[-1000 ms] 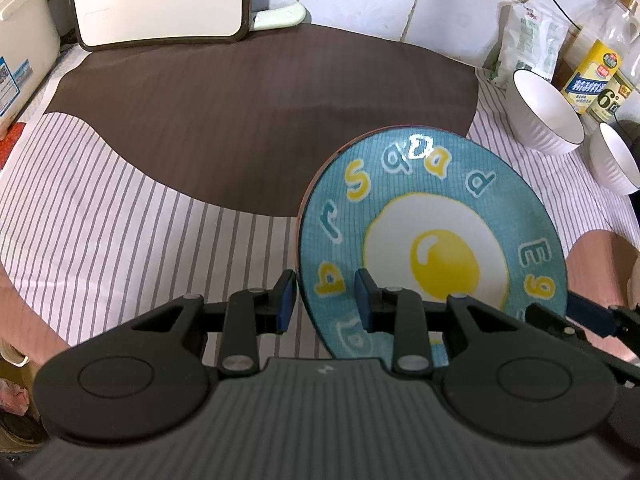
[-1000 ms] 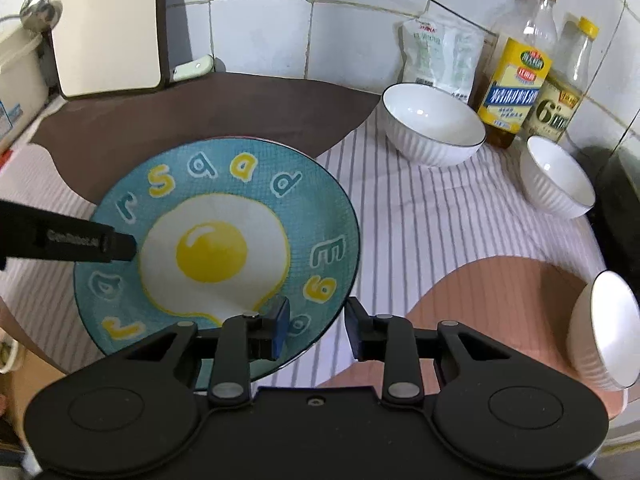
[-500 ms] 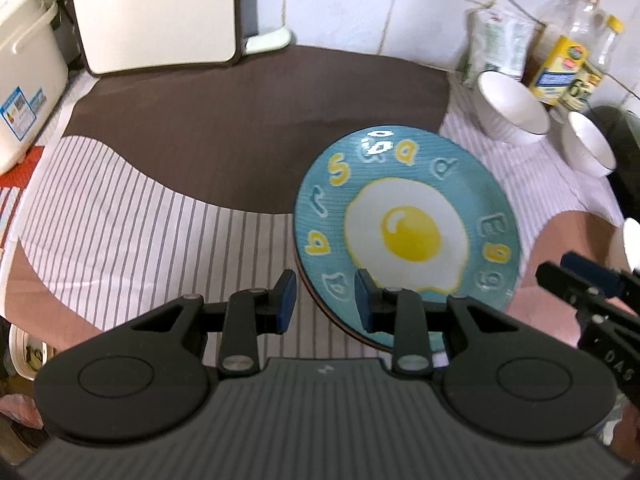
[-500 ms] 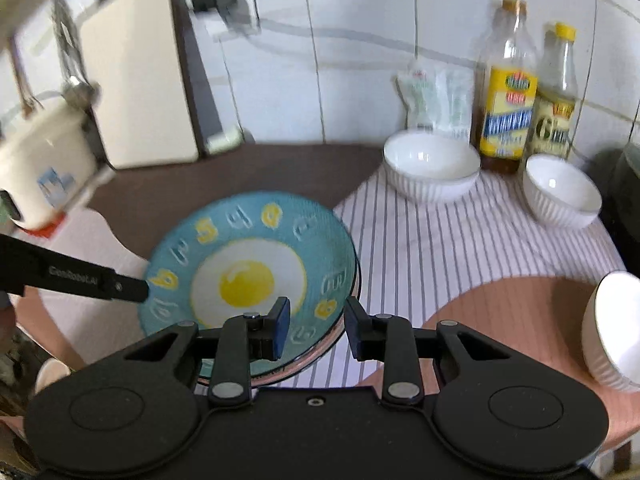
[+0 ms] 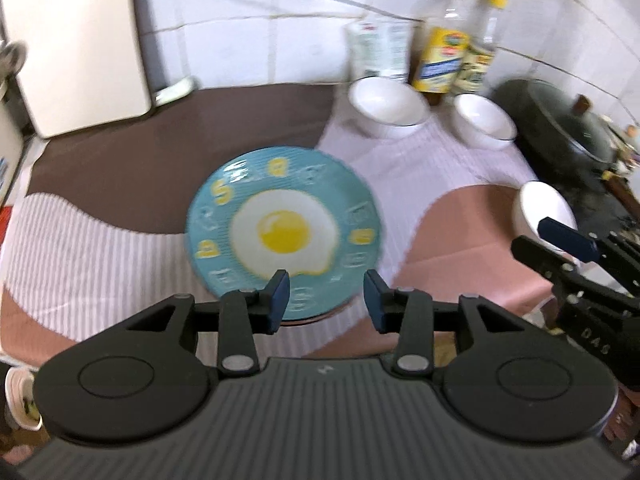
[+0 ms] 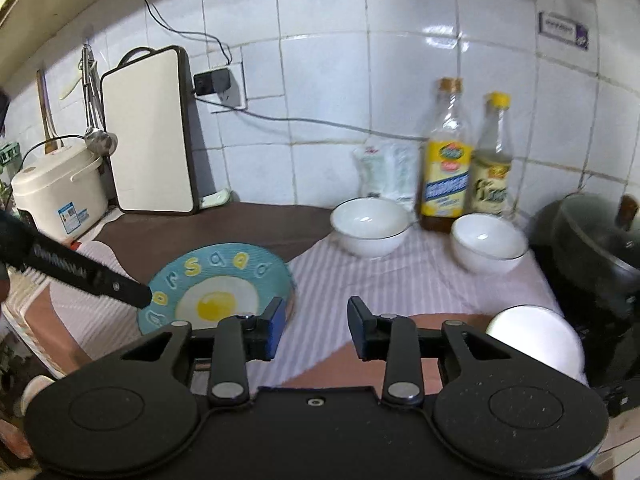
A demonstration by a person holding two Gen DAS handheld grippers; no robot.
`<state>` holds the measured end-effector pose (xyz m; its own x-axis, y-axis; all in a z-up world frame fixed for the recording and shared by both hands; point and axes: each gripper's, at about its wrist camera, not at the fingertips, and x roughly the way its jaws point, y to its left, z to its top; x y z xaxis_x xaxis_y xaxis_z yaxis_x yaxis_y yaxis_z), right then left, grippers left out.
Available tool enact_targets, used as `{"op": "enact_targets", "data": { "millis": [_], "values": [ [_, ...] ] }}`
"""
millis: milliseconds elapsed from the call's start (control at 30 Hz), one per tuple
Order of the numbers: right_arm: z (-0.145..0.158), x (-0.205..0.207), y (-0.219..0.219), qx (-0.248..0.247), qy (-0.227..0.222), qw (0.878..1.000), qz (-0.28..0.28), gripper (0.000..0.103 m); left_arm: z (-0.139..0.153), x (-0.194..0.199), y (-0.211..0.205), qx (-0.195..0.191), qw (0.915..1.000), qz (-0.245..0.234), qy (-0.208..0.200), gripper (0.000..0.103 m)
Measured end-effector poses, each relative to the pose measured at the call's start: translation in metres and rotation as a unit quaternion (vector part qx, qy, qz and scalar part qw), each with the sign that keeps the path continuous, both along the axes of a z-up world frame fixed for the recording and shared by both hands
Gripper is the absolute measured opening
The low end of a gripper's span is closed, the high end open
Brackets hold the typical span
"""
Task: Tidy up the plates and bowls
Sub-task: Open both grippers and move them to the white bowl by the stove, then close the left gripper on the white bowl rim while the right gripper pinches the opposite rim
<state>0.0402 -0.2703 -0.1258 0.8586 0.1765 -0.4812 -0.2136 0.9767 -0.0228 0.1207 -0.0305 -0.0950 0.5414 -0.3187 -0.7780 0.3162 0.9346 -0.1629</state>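
A white-tiled kitchen wall backs a counter spread with a striped cloth [image 5: 100, 248] bearing brown and pink patches. On it, just ahead of and below the left gripper [image 5: 324, 294], lies the blue fried-egg plate [image 5: 284, 228], flat on the cloth, with a brown rim of something showing under its near edge, perhaps a second plate. The left gripper's jaws are opening with nothing between them; the plate lies beyond and beneath the pads, so it looks released where it was meant to sit. The right gripper [image 6: 316, 322] is likewise spreading its jaws, empty, with the plate ahead to its left. Three white bowls await sorting: a larger bowl [image 6: 370, 226] and a smaller bowl [image 6: 488, 248] stand far ahead by the oil bottles [image 6: 444, 160], apart from each other, and a third bowl [image 6: 536, 340] sits close on the right gripper's right. That nearest bowl seems the likely next pickup, since it is within easiest reach of that hand.
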Motion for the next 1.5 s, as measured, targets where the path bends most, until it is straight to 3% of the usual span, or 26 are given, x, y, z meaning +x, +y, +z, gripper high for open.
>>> {"op": "enact_targets", "data": {
  "millis": [200, 433, 533, 1000, 1100, 1500],
  "values": [
    [0.006, -0.021, -0.036, -0.009, -0.03, 0.999, 0.001, 0.048, 0.01, -0.007, -0.041, -0.009, 0.9991, -0.039, -0.015, 0.045],
    [-0.009, -0.03, -0.07, -0.015, -0.041, 0.998, -0.047, 0.055, 0.005, -0.004, -0.089, -0.023, 0.9971, -0.069, -0.022, 0.054],
    [-0.019, -0.029, -0.085, -0.016, -0.044, 0.997, -0.065, 0.064, -0.003, 0.001, -0.106, -0.032, 0.9961, -0.078, -0.025, 0.056],
    [-0.069, -0.007, -0.132, -0.045, -0.023, 0.992, -0.114, 0.076, -0.047, 0.029, -0.174, -0.069, 0.993, -0.089, -0.035, 0.067],
    [-0.083, -0.001, -0.138, -0.052, -0.017, 0.991, -0.123, 0.09, -0.054, 0.033, -0.192, -0.075, 0.9919, -0.098, -0.031, 0.068],
    [-0.128, 0.032, -0.164, 0.002, -0.02, 0.989, -0.144, 0.095, -0.096, 0.046, -0.255, -0.074, 0.9901, -0.119, 0.002, 0.069]
  ]
}}
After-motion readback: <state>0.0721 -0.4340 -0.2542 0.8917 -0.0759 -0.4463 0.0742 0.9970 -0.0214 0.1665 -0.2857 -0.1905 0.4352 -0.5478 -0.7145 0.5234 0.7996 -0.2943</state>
